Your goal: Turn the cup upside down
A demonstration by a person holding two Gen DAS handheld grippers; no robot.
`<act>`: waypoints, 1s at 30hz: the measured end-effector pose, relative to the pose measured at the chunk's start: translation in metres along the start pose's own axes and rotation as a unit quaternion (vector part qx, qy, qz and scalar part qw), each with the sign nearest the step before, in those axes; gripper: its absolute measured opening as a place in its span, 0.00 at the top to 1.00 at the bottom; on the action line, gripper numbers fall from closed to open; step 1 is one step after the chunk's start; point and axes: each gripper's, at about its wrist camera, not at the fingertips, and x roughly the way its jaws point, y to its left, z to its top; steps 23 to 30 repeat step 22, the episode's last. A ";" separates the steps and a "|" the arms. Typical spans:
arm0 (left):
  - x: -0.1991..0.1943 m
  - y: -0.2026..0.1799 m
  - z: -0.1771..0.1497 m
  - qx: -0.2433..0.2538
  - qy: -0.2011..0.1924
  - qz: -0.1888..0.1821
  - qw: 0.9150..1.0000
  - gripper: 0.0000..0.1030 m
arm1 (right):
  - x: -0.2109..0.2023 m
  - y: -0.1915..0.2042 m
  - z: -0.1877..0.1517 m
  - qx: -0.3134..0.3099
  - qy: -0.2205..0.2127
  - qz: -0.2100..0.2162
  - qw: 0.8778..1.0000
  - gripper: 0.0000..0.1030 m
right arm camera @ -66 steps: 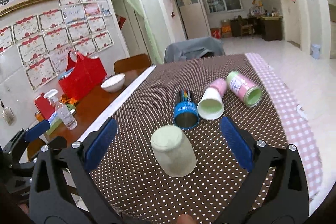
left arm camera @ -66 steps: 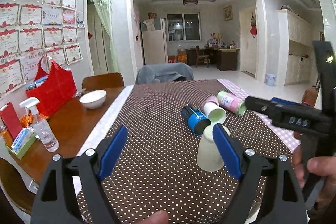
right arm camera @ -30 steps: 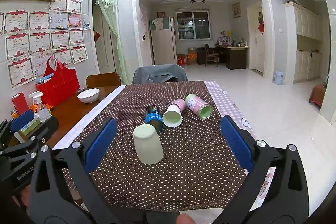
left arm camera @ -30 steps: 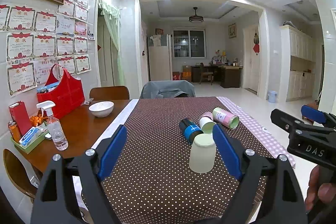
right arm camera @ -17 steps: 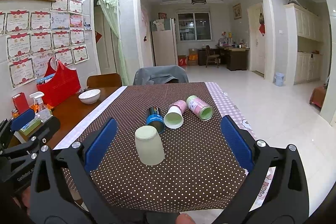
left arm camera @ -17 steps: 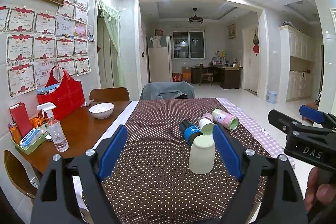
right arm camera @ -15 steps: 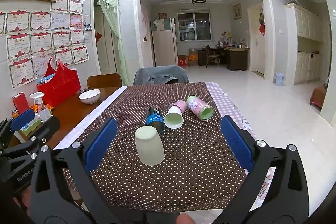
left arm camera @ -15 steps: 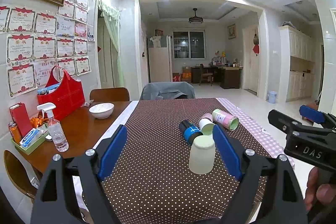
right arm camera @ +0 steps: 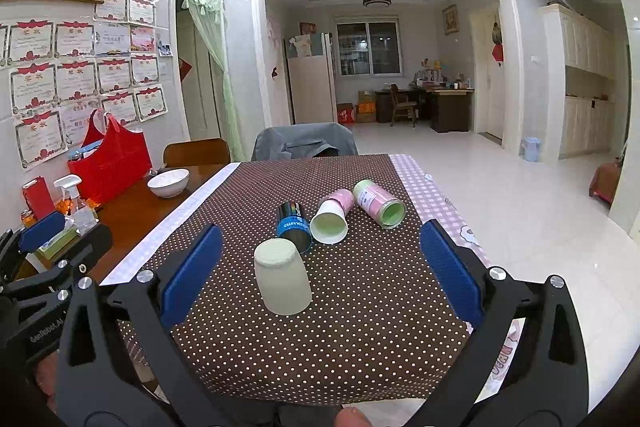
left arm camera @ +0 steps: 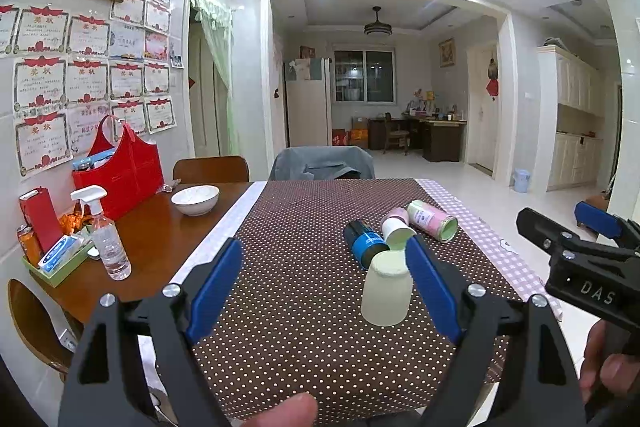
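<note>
On the dotted cloth point(right arm camera: 360, 307), the cup point(right arm camera: 283, 282) is stood mouth-down between the gaping right gripper point(right arm camera: 320, 269); the left gripper point(left arm camera: 324, 287) is likewise spread.

White raised letters reading "DAS" stand on the black body of the right gripper point(left arm camera: 592, 259), seen from the left wrist view. In the right wrist view, the black body of the left gripper point(right arm camera: 48, 291) carries small white lettering that looks like "GenRobot.AI", partly cut off. The blue band of the dark can point(right arm camera: 294, 223) lying on the dotted tablecloth point(right arm camera: 360, 307) bears white lettering too small to read. The framed certificates point(left arm camera: 42, 79) on the wall show two large red Chinese characters at the top, "奖状"; the finer print below is unreadable. The pink can point(left arm camera: 432, 221) has a label with unreadable print.
</note>
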 end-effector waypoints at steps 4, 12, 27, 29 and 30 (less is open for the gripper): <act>0.000 0.001 0.000 -0.003 -0.001 -0.002 1.000 0.15 | 0.003 0.000 -0.001 0.000 0.003 -0.002 1.000 0.06; -0.001 -0.001 0.001 0.002 -0.014 -0.008 1.000 0.15 | 0.007 -0.001 -0.003 0.003 0.008 0.000 1.000 0.06; 0.002 -0.004 0.003 0.006 -0.010 0.019 1.000 0.11 | 0.009 -0.001 -0.005 0.004 0.011 0.003 1.000 0.06; 0.002 -0.004 0.003 0.006 -0.010 0.019 1.000 0.11 | 0.009 -0.001 -0.005 0.004 0.011 0.003 1.000 0.06; 0.002 -0.004 0.003 0.006 -0.010 0.019 1.000 0.11 | 0.009 -0.001 -0.005 0.004 0.011 0.003 1.000 0.06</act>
